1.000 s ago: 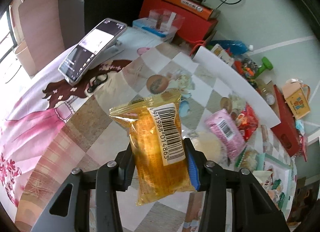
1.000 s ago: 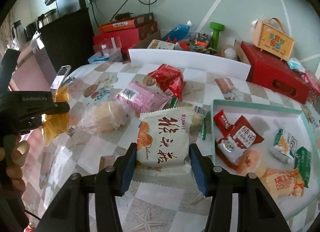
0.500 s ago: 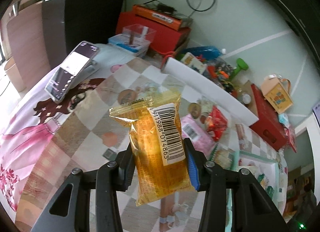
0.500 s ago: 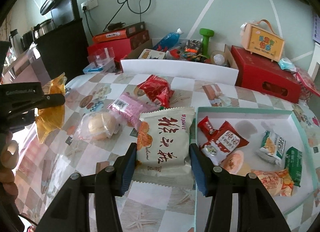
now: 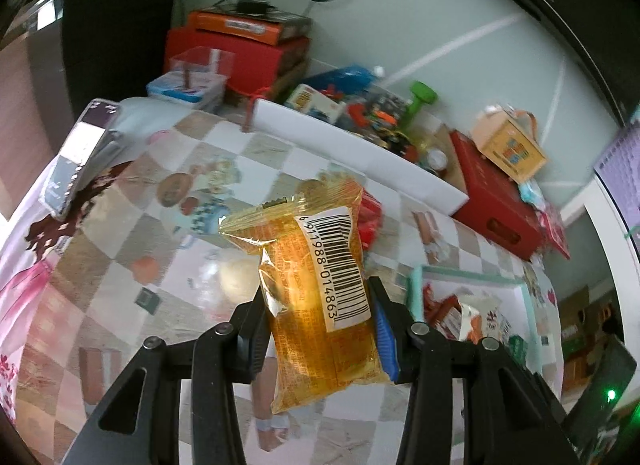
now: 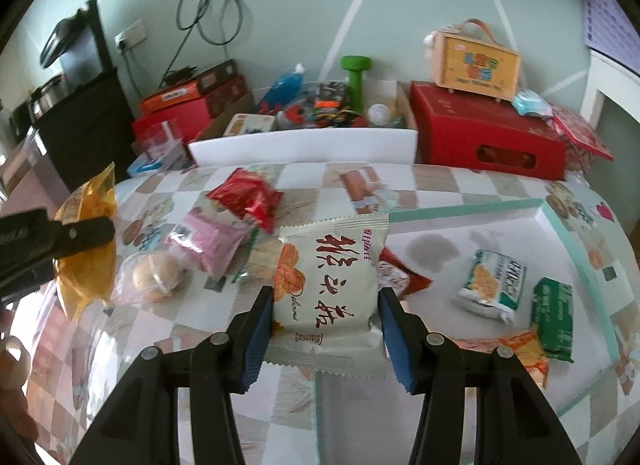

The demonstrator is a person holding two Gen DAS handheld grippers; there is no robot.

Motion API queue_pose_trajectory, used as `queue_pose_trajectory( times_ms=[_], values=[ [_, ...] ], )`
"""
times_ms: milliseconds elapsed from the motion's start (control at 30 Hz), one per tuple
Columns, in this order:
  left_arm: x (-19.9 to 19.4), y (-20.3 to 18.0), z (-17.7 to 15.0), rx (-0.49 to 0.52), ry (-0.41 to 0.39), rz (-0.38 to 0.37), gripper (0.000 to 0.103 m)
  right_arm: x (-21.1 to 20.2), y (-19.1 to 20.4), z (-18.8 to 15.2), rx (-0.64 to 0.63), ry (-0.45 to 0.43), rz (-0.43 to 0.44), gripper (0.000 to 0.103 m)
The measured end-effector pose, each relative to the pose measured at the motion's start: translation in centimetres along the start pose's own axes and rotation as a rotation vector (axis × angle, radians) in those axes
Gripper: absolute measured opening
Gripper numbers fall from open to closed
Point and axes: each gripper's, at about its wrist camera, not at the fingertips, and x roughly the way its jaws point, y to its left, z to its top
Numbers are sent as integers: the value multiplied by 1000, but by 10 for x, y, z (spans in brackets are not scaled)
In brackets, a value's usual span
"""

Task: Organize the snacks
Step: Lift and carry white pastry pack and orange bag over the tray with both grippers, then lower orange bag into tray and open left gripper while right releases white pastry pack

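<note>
My left gripper (image 5: 318,317) is shut on an orange transparent snack pack (image 5: 316,285) with a white barcode label, held above the table. It also shows in the right wrist view (image 6: 86,241) at the far left. My right gripper (image 6: 326,305) is shut on a white snack packet (image 6: 330,285) with red characters, held above the left edge of the mint-rimmed white tray (image 6: 568,237). The tray holds several packets: green-and-white ones (image 6: 494,285), a red one (image 6: 400,275), an orange one (image 6: 520,347). Loose on the table lie a red packet (image 6: 248,197), a pink packet (image 6: 212,241) and a clear-wrapped bun (image 6: 154,277).
The table has a checked cloth (image 6: 400,189). A white board (image 6: 304,149) stands along its far edge. Behind it are red boxes (image 6: 488,141), a green dumbbell (image 6: 356,77) and a small yellow case (image 6: 476,61). A phone (image 5: 80,157) lies at the table's left.
My left gripper has swung right with the orange pack, so the tray now shows in its view. My right gripper has moved right with the white packet, further over the tray.
</note>
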Motion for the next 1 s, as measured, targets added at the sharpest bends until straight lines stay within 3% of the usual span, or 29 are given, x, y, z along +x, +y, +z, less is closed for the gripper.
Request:
queue_pose_trajectory(
  times_ms=[767, 1000],
  values=[
    [29, -128, -69, 356, 159, -115, 46, -22, -153, -8, 376, -17, -200, 55],
    [41, -150, -93, 431, 214, -121, 46, -21, -169, -14, 426, 0, -212, 55]
  ],
)
